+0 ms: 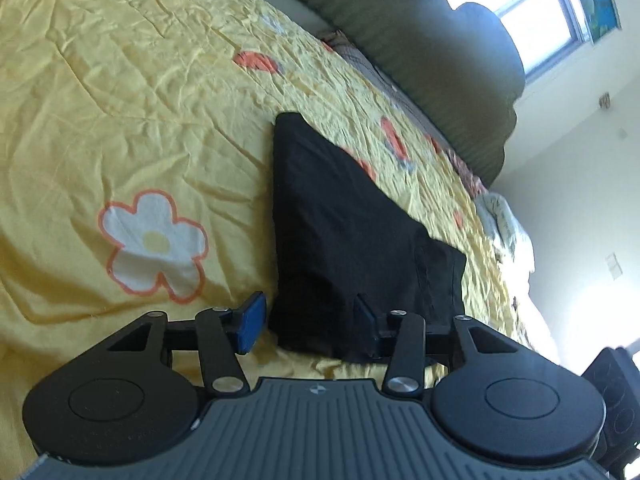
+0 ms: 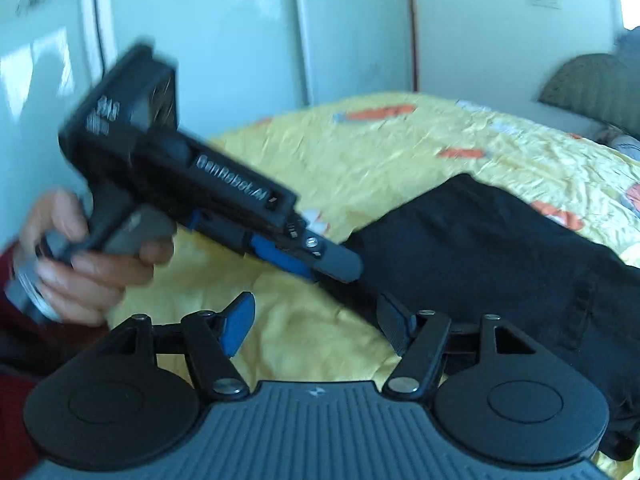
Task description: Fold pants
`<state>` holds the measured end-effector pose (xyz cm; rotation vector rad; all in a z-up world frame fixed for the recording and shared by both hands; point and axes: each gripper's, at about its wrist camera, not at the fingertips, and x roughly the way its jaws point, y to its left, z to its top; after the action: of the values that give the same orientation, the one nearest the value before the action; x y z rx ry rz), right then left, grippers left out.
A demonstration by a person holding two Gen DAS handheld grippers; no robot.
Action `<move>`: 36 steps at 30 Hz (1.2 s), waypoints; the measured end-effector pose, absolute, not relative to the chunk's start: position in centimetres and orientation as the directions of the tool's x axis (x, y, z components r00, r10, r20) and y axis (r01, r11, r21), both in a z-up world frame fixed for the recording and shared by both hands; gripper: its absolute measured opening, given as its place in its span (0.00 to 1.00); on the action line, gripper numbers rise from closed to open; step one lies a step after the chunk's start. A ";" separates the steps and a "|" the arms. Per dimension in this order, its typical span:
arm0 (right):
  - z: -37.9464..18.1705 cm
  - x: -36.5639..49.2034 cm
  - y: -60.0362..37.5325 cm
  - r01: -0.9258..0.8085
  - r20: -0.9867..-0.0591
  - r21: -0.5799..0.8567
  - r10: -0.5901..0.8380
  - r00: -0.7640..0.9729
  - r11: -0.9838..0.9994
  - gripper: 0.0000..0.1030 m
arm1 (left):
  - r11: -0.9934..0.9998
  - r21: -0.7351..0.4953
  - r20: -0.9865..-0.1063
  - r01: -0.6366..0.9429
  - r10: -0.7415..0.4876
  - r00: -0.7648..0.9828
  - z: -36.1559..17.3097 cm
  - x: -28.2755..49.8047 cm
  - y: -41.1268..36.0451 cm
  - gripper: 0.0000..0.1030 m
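Observation:
Black pants (image 1: pixel 344 232) lie flat on a yellow flowered bedspread (image 1: pixel 120 100). In the left wrist view my left gripper (image 1: pixel 310 322) straddles the near corner of the pants. One blue pad (image 1: pixel 252 322) stands just off the fabric's edge and the other finger (image 1: pixel 366 320) rests over the cloth, so the jaws stand apart. In the right wrist view the pants (image 2: pixel 480 248) stretch to the right. My right gripper (image 2: pixel 316 326) is open over bare bedspread (image 2: pixel 320 152), its right finger (image 2: pixel 394 328) at the pants' edge. A hand (image 2: pixel 80 256) holds the left gripper (image 2: pixel 336 272), whose tip is at the same pants end.
Green pillows (image 1: pixel 420 60) are piled at the head of the bed under a bright window (image 1: pixel 520 8). A white crumpled cloth (image 1: pixel 504 220) lies at the bed's far edge. White wardrobe doors (image 2: pixel 240 20) stand behind the bed. A dark red sleeve (image 2: pixel 16 360) shows at the lower left.

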<state>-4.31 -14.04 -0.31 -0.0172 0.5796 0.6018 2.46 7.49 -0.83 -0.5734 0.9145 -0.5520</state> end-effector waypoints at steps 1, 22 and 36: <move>0.0 -4.0 -14.7 -0.510 -0.501 0.164 0.517 0.694 0.844 0.65 | 0.713 -0.676 -0.552 0.189 -0.659 0.512 -0.9 3.1 7.5 0.56; -2.9 16.1 -10.8 -0.277 -0.706 -0.126 0.110 0.700 0.953 0.99 | 0.838 -0.502 -0.638 0.214 -0.526 0.563 -1.1 0.3 5.0 0.15; -2.2 1.2 -22.1 -0.067 -0.621 -0.050 0.021 0.783 0.997 1.00 | 0.863 -0.452 -0.654 0.223 -0.491 0.575 -0.1 -0.6 4.6 0.15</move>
<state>1.17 -22.05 -2.25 -0.0705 0.6695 0.0475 -0.57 4.61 -0.09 -0.3391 0.8628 -0.4280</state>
